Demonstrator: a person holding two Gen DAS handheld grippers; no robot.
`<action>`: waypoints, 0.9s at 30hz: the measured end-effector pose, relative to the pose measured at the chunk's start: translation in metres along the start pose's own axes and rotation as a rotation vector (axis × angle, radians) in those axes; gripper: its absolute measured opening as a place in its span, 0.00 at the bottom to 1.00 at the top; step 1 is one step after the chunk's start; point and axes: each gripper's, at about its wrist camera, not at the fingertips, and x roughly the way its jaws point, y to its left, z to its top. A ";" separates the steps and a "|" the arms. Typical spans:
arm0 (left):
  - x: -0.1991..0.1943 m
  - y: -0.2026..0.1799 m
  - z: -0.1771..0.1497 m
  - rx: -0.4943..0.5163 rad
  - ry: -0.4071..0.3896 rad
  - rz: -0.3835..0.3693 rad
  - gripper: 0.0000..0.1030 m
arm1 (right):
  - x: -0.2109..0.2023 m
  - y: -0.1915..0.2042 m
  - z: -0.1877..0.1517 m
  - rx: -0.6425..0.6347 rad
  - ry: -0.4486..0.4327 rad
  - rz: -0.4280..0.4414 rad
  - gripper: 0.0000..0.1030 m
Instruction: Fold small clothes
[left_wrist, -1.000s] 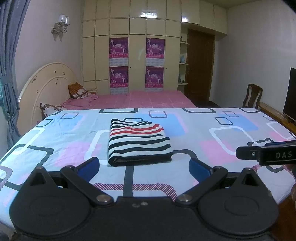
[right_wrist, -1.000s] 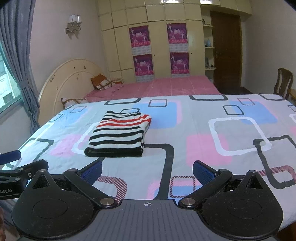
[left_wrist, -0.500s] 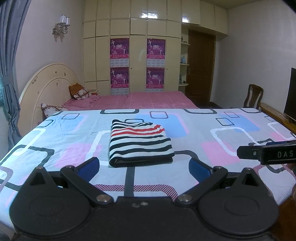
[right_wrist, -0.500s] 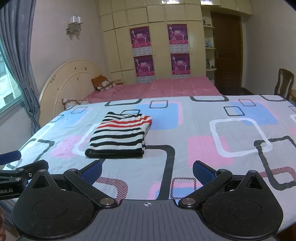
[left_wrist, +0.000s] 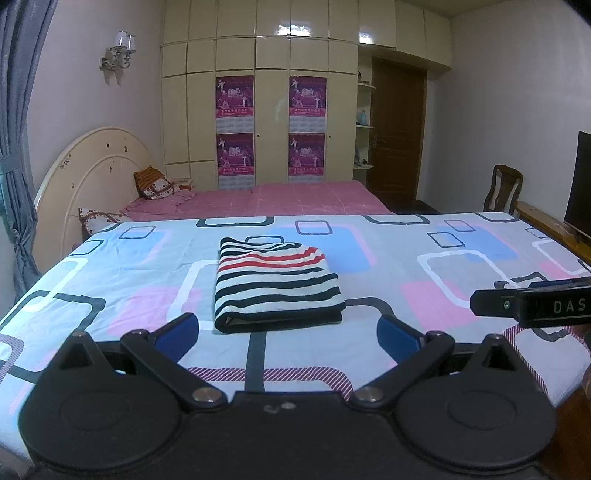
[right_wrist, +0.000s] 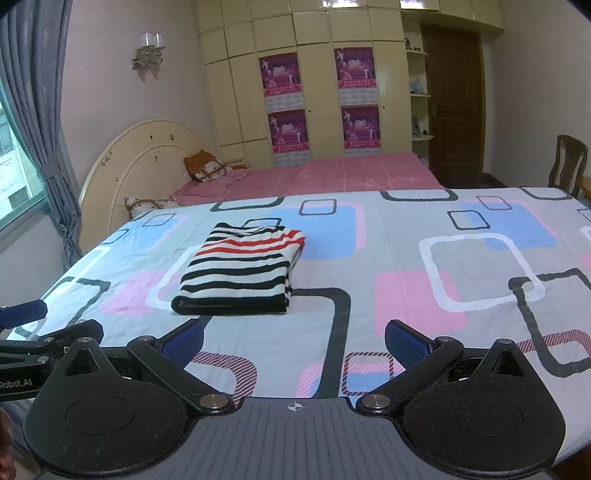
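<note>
Bed (left_wrist: 461, 236) under a patterned sheet, near edge close below both claws. Striped top (left_wrist: 275, 284) already folded into a neat block, flat left of the sheet's middle, well in from the near edge, long axis running from near edge to far, fold toward the claws. Left claw (left_wrist: 288, 334) spread wide, holding nothing, straight behind the block and nearer to it. Right claw (right_wrist: 293, 341) spread too, empty, with the top (right_wrist: 242, 269) ahead and off to its left. Folding looks done; any last touch likely falls to the left.
</note>
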 end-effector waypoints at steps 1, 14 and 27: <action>0.000 0.000 0.000 0.000 0.000 0.000 1.00 | 0.000 0.000 0.000 0.001 0.000 -0.001 1.00; 0.001 0.000 -0.001 0.000 0.001 0.001 1.00 | 0.005 0.002 0.000 -0.007 0.009 0.002 1.00; 0.002 0.001 -0.003 -0.003 -0.003 0.007 1.00 | 0.007 0.004 0.000 -0.008 0.010 0.007 1.00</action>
